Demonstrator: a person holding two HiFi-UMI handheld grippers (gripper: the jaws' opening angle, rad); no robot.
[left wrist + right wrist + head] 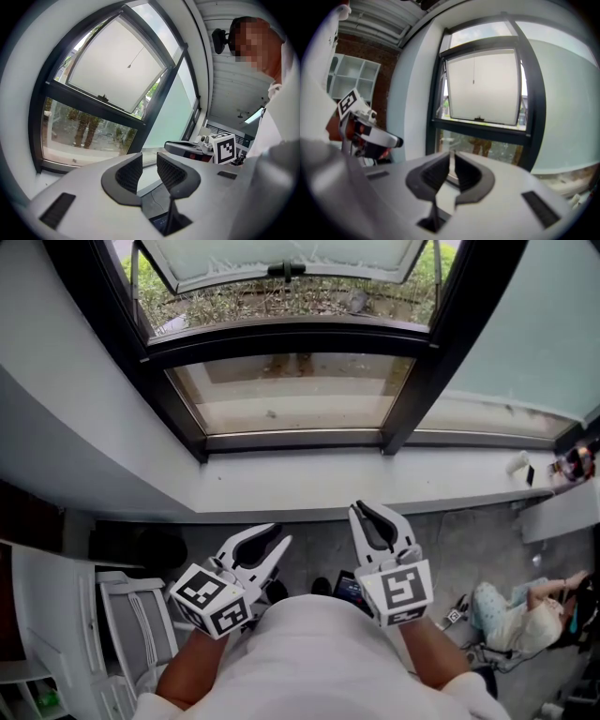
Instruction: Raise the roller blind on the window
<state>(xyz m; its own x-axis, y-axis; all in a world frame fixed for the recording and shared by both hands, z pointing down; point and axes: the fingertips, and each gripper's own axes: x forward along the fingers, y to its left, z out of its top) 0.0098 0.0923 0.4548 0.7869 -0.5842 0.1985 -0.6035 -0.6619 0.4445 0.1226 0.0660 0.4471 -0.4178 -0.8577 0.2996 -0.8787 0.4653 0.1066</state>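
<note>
Closest to the camera, under a white-clad chest, two bare forearms hold two grippers side by side above the floor, each carrying one marker cube (211, 601). The left gripper (281, 533) has its jaws spread, with nothing between the ribbed pads. The right gripper (364, 509) has its jaws almost together, leaving only a thin pale slit between the pads and nothing I can make out gripped there. Beyond them is grey floor, where a white shelf unit (33, 643) is cut off by the left edge. One other person (525, 610) is low on the floor by the right edge, partly out of frame. Farther on, one pale window sill (375, 479) runs across; the few things at its right end are too small to name. Above the sill, one dark window frame (412, 409) holds two panes: a clear lower pane (291, 390) and an upper sash (281, 254) tilted outward. One frosted pane (525, 334) stands to their right. Of the roller blind, one thin pull cord (473, 70) hangs from the top of the upper opening in front of the pale sash. The blind's roll I cannot pick out in any view. Both grippers are well apart from the cord.
</note>
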